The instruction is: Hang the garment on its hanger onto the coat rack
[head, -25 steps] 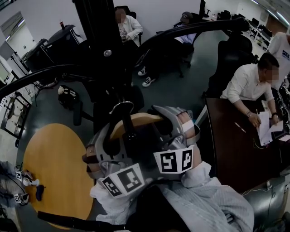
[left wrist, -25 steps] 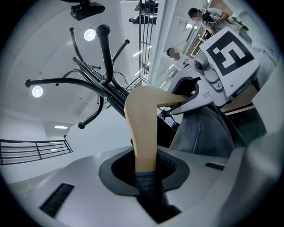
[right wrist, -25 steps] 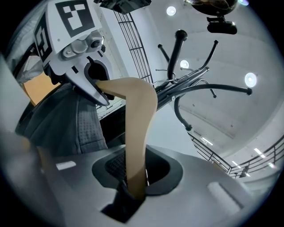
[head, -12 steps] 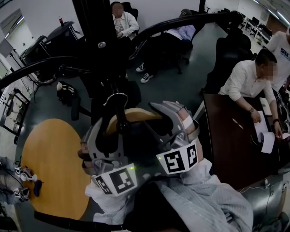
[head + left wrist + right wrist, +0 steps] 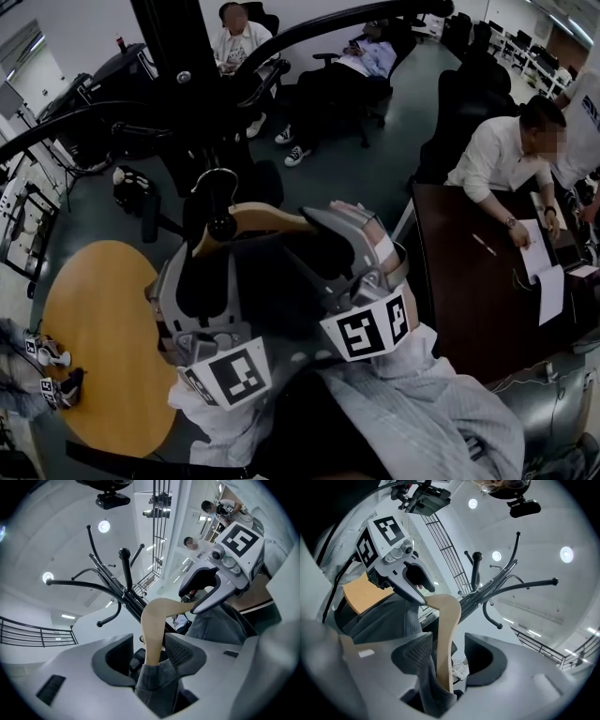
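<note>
A wooden hanger (image 5: 258, 220) carries a dark grey garment (image 5: 272, 300) just below the black coat rack's pole (image 5: 178, 75). Its metal hook (image 5: 217, 192) is close to the pole; whether it rests on a peg I cannot tell. My left gripper (image 5: 192, 281) is at the hanger's left arm, my right gripper (image 5: 352, 248) at its right arm. In the left gripper view the hanger (image 5: 154, 620) stands between opening jaws with a gap on the left. In the right gripper view the hanger (image 5: 446, 634) lies near the left jaw, the right jaw standing off as the jaws open.
Curved rack arms (image 5: 319, 28) spread overhead. A round wooden table (image 5: 103, 328) is at the lower left. A dark desk (image 5: 469, 281) with a seated person is at the right. More people sit on chairs at the back. A bag (image 5: 127, 187) lies on the floor.
Both grippers' jaws have spread apart around the hanger. Hanger and grippers have shifted slightly left, closer under the rack's pole.
</note>
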Demonstrator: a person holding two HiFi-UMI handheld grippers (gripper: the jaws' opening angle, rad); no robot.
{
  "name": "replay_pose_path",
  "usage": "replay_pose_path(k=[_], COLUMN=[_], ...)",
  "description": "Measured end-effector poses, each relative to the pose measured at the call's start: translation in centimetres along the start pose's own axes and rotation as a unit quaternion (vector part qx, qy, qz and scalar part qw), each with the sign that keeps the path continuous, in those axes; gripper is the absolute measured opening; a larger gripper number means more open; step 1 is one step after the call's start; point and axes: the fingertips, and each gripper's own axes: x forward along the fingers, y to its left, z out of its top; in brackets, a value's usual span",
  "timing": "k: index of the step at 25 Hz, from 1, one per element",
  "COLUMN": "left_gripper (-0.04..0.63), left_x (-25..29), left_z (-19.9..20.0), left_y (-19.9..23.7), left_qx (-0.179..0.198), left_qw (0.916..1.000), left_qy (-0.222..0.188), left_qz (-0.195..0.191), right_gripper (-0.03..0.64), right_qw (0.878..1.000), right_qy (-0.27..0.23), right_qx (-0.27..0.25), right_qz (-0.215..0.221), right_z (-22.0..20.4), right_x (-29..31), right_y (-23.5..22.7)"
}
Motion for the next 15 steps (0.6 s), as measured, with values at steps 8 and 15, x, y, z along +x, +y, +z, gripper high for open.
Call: replay_pose_path(k=[8, 15], left_gripper=[0.192, 0.179], left_x=[-0.5, 0.8], left_z=[5.4, 10.7], left_y=[-2.6, -7.6], left_qx=[-0.105, -0.196], left_qw=[0.9892, 0.9635], left_qy=[-0.089, -0.153], left_qz=[-0.050, -0.100], right_gripper=[0.184, 0.145], right_qw=[0.996, 0.982], right_qy=[-0.014, 0.010], right_qx=[0.066, 0.121], right_qz=[-0.063, -0.146], right_z=[-0.1, -3.2], right_x=[-3.5, -8.7], right_y=[-3.3, -6.3])
